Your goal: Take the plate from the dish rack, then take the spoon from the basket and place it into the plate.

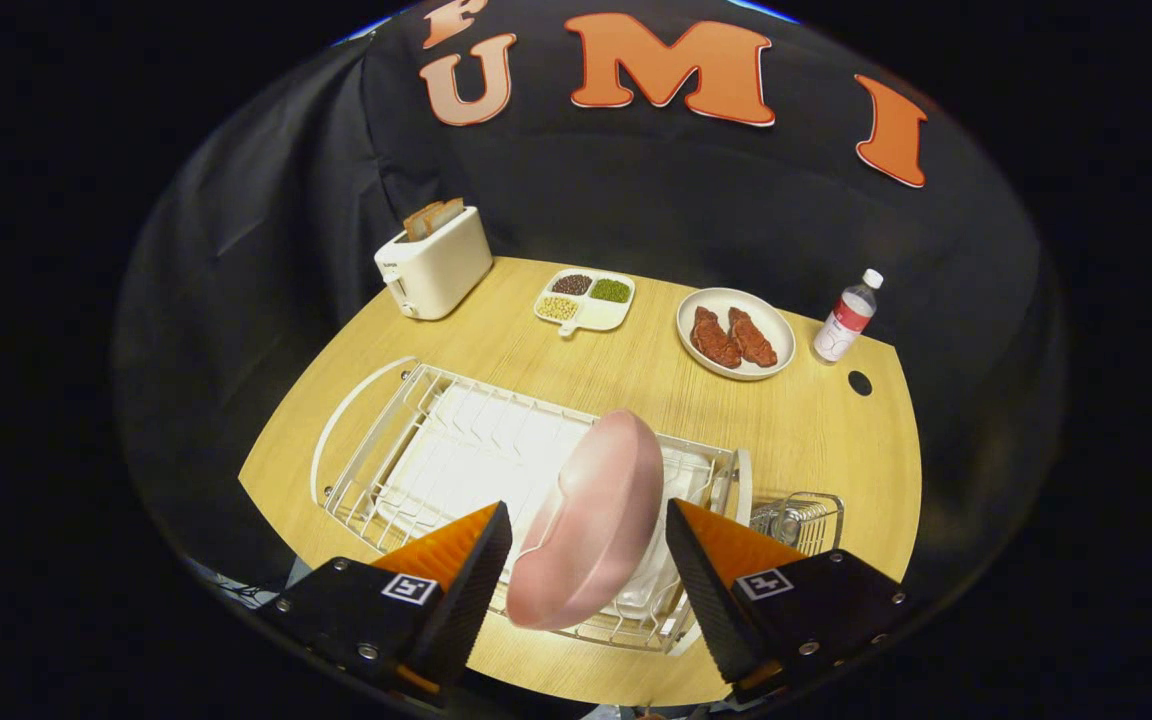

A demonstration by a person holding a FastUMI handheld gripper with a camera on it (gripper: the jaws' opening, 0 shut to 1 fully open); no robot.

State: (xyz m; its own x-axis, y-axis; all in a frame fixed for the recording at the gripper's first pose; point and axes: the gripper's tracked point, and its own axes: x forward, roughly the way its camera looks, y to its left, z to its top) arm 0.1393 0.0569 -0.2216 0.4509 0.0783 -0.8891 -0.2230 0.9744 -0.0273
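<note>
Pink plate (591, 525) stands in the dish rack (376, 440) between spread fingers (466, 565) — basket (806, 520) just beside, contents unclear.

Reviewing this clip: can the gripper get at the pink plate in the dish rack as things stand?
Probably yes. The gripper is open, the pink plate stands on edge in the dish rack between its fingers, and nothing lies between them.

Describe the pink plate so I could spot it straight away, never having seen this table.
Start at the white wire dish rack on the near side of the wooden table. The pink plate stands on edge in it, between the open gripper fingers, neither touching it. It is the only dish in the rack, and pink and bare, unlike the white plate of meat farther back.
</note>
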